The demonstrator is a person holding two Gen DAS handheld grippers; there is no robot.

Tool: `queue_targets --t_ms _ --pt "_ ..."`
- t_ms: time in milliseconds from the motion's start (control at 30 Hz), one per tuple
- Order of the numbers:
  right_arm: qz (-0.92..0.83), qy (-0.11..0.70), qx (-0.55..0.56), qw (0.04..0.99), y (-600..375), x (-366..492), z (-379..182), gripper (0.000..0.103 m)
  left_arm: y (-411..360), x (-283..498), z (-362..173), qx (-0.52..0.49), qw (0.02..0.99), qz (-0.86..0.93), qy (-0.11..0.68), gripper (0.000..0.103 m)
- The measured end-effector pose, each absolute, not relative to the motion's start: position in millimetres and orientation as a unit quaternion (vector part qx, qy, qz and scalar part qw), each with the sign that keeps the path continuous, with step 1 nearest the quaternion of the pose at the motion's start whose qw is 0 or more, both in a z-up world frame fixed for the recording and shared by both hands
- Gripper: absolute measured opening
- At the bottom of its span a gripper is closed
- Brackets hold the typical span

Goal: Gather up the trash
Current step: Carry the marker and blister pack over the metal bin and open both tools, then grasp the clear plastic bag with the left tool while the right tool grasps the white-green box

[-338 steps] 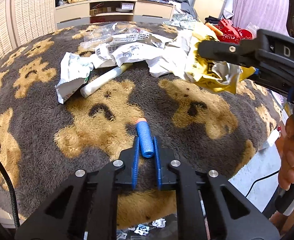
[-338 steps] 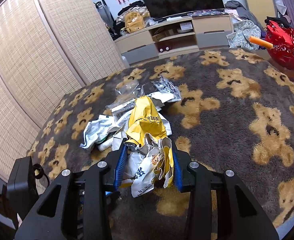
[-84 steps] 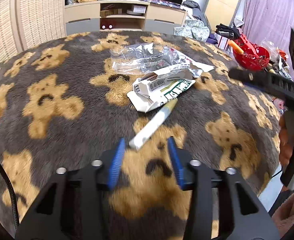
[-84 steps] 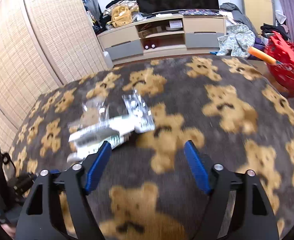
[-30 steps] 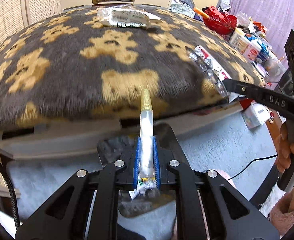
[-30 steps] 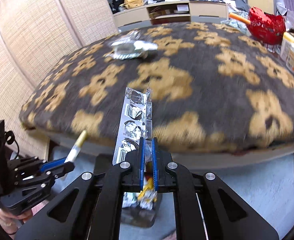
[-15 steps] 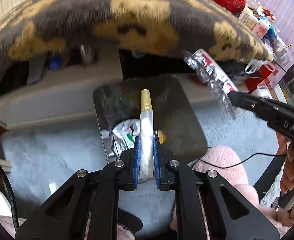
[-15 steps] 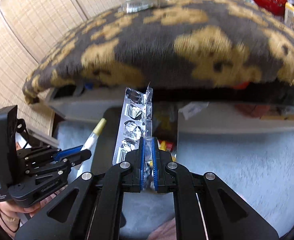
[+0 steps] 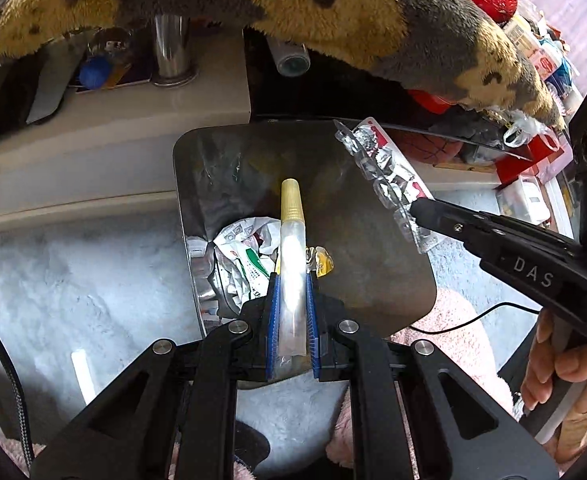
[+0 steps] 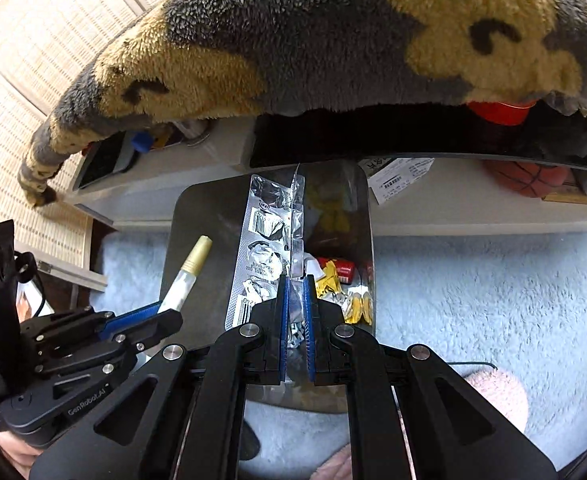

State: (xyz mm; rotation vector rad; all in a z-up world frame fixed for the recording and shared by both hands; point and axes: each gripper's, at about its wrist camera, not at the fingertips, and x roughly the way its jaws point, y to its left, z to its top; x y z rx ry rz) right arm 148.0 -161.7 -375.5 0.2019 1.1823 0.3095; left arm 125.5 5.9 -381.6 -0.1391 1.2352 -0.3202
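Blue fingers (image 9: pixel 271 322) of the left gripper (image 9: pixel 291 320) pinch a light, stiff gold-capped tube (image 9: pixel 291 248) at its tail; the right gripper (image 10: pixel 295 316) clamps a flimsy, crackly blister strip (image 10: pixel 269 240) by one edge, both above the trash bin (image 9: pixel 393 292).

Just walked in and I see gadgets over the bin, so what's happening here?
A person is clearing trash with a handheld gripper in each hand. The left gripper is shut on a white tube with a gold cap, and the right gripper is shut on a foil pill strip. Both are held over the open trash bin, which already holds crumpled wrappers. Nothing has been let go yet.
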Motion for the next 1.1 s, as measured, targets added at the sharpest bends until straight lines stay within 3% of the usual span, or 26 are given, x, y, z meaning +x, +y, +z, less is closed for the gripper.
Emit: queue_targets --t_ms 100,167,200,233,267,400,467,533,600,667,1100 --pt "0.144 0.554 0.099 0.814 -160.0 151.5 -375.0 0.012 6.9 127.3 -380.9 -0.068 0.801 -0.15 0.576 0.013" --pt "0.145 0.551 0.105 0.815 -161.7 153.1 -375.2 0.014 8.7 127.3 -379.4 -0.068 0.804 -0.144 0.573 0.021" --pt "0.144 0.548 0.109 0.816 -162.4 153.0 -374.4 0.02 10.3 126.8 -378.3 -0.069 0.805 -0.142 0.572 0.024" --pt "0.142 0.547 0.113 0.817 -164.2 153.5 -373.8 0.041 10.3 126.9 -376.8 -0.068 0.806 -0.14 0.571 0.025" --pt "0.141 0.543 0.118 0.819 -166.4 152.9 -372.2 0.055 11.4 126.8 -375.4 -0.067 0.807 -0.137 0.571 0.03" --pt "0.136 0.535 0.121 0.825 -172.0 150.1 -362.7 0.061 16.4 123.8 -365.9 -0.066 0.814 -0.128 0.563 0.049" --pt "0.122 0.532 0.115 0.83 -177.2 147.3 -356.6 0.089 18.6 121.3 -357.1 -0.063 0.821 -0.123 0.554 0.061" --pt "0.109 0.523 0.109 0.838 -182.5 142.8 -349.8 0.098 21.0 119.0 -347.4 -0.061 0.828 -0.121 0.544 0.076" --pt "0.11 0.521 0.107 0.84 -185.7 140.3 -346.1 0.099 23.1 116.8 -339.0 -0.06 0.834 -0.118 0.536 0.087" --pt "0.109 0.518 0.112 0.841 -191.7 138.0 -340.3 0.099 24.9 115.5 -330.9 -0.065 0.838 -0.119 0.529 0.089" --pt "0.096 0.46 0.127 0.874 -220.1 140.9 -281.5 0.099 33.6 121.8 -286.6 -0.067 0.86 -0.116 0.492 0.09"
